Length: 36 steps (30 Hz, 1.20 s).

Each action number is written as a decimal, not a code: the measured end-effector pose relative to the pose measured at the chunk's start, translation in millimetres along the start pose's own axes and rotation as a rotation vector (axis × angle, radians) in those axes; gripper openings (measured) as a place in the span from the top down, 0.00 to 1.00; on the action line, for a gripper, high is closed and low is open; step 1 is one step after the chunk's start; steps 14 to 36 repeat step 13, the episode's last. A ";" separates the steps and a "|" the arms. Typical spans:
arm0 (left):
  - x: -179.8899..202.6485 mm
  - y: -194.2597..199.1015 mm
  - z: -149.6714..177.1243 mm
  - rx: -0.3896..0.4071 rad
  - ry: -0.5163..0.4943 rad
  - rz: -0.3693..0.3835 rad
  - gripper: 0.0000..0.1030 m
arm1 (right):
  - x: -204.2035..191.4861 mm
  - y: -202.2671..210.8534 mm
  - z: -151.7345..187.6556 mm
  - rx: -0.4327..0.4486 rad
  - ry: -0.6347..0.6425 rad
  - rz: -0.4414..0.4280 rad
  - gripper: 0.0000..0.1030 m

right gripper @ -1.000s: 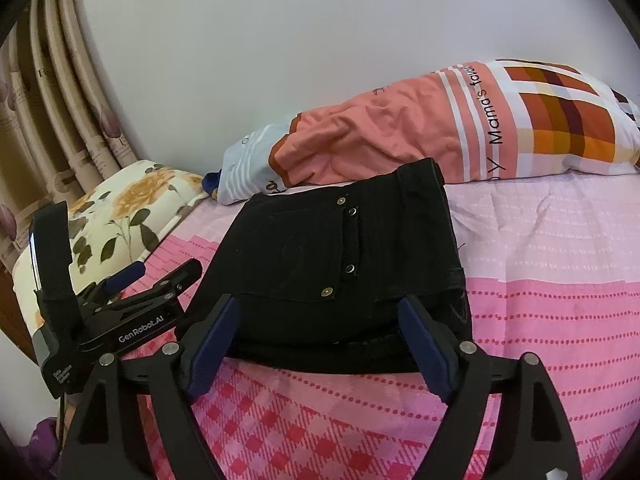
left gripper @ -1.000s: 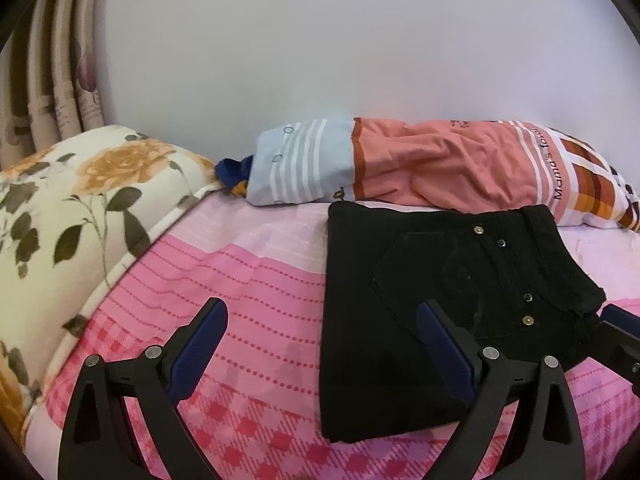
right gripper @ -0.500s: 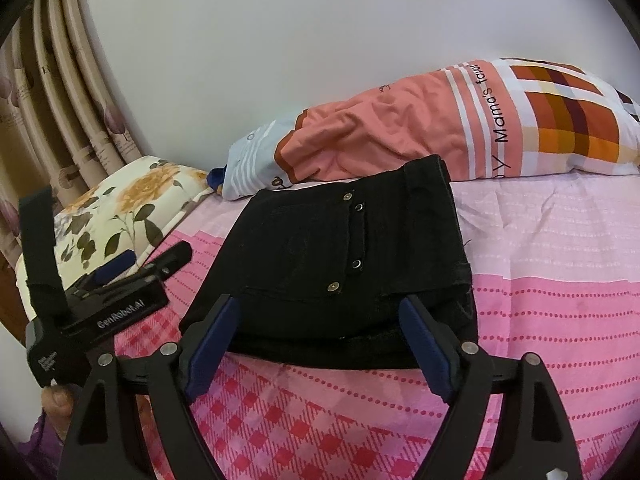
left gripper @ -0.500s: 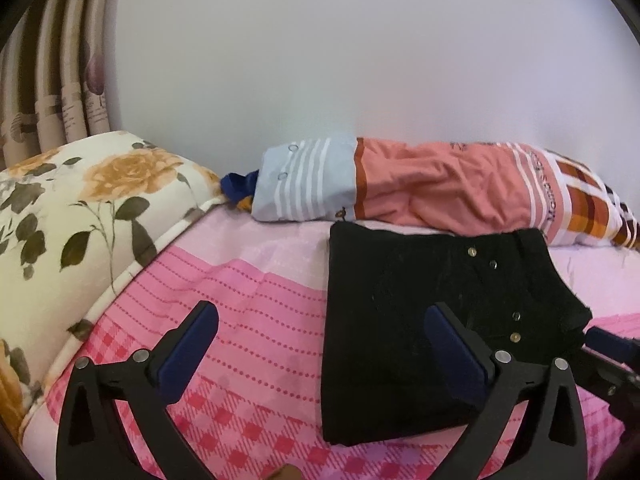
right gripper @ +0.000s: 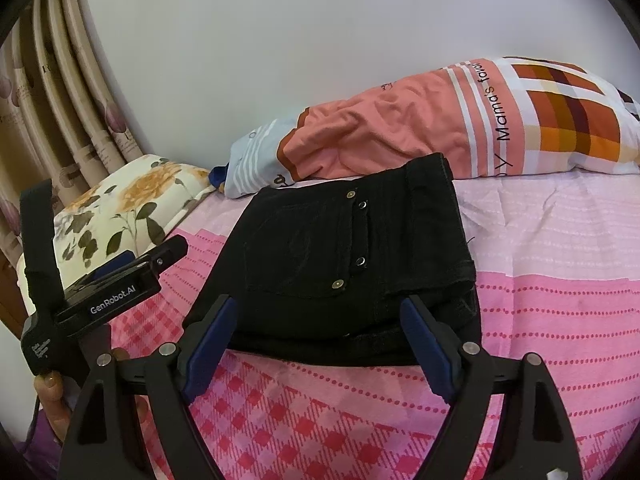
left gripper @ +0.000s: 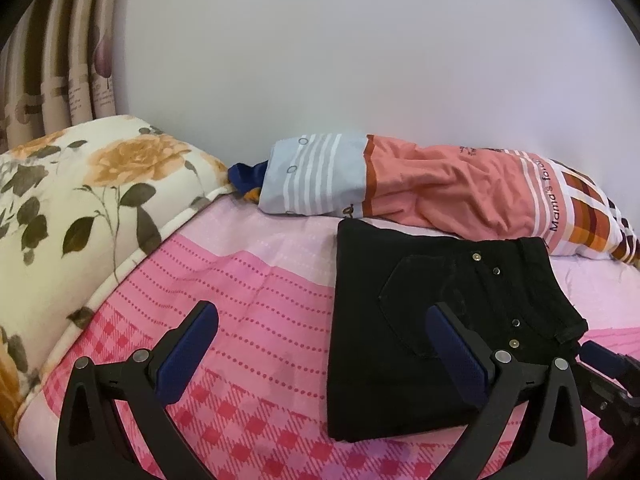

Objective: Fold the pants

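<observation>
Black pants (left gripper: 432, 320) lie folded into a compact stack on the pink bed (left gripper: 256, 296), centre-right of frame, just below the orange pillow (left gripper: 452, 196). Left gripper (left gripper: 322, 350) and right gripper (right gripper: 316, 340) both hang spread wide, gripping nothing.

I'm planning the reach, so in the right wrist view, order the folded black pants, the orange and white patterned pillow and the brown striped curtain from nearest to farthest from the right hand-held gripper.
1. Folded black pants: just ahead of the right hand-held gripper.
2. Orange and white patterned pillow: behind the pants, by the wall.
3. Brown striped curtain: far left.
</observation>
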<state>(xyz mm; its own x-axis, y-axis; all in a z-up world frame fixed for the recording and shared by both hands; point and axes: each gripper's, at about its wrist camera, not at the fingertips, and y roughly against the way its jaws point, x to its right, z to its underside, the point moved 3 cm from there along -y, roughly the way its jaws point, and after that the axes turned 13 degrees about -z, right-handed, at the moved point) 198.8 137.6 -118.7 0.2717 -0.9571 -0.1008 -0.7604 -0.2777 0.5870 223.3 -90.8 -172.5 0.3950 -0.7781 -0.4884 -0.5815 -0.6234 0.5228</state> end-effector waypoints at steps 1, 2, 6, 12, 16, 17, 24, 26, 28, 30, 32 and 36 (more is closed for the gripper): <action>-1.2 -1.4 0.6 -0.011 0.005 -0.004 0.00 | -0.7 -0.5 0.4 -0.003 0.002 0.001 0.21; -2.2 -2.3 1.5 -0.019 0.008 -0.010 0.00 | -1.6 -1.1 0.8 -0.006 0.004 0.002 0.21; -12.1 -6.2 6.5 -0.054 0.029 -0.060 0.00 | -6.7 -4.3 1.1 -0.013 0.010 -0.005 0.20; -59.6 -10.1 10.7 -0.102 0.124 -0.122 0.00 | -40.0 -28.3 -9.1 -0.046 0.062 -0.064 0.18; -69.6 -7.8 10.8 -0.089 0.136 -0.145 0.00 | -50.2 -35.1 -11.7 -0.054 0.075 -0.083 0.16; -69.6 -7.8 10.8 -0.089 0.136 -0.145 0.00 | -50.2 -35.1 -11.7 -0.054 0.075 -0.083 0.16; -69.6 -7.8 10.8 -0.089 0.136 -0.145 0.00 | -50.2 -35.1 -11.7 -0.054 0.075 -0.083 0.16; -69.6 -7.8 10.8 -0.089 0.136 -0.145 0.00 | -50.2 -35.1 -11.7 -0.054 0.075 -0.083 0.16; -69.6 -7.8 10.8 -0.089 0.136 -0.145 0.00 | -50.2 -35.1 -11.7 -0.054 0.075 -0.083 0.16; -69.6 -7.8 10.8 -0.089 0.136 -0.145 0.00 | -50.2 -35.1 -11.7 -0.054 0.075 -0.083 0.16; -69.6 -7.8 10.8 -0.089 0.136 -0.145 0.00 | -50.2 -35.1 -11.7 -0.054 0.075 -0.083 0.16; -69.6 -7.8 10.8 -0.089 0.136 -0.145 0.00 | -50.2 -35.1 -11.7 -0.054 0.075 -0.083 0.16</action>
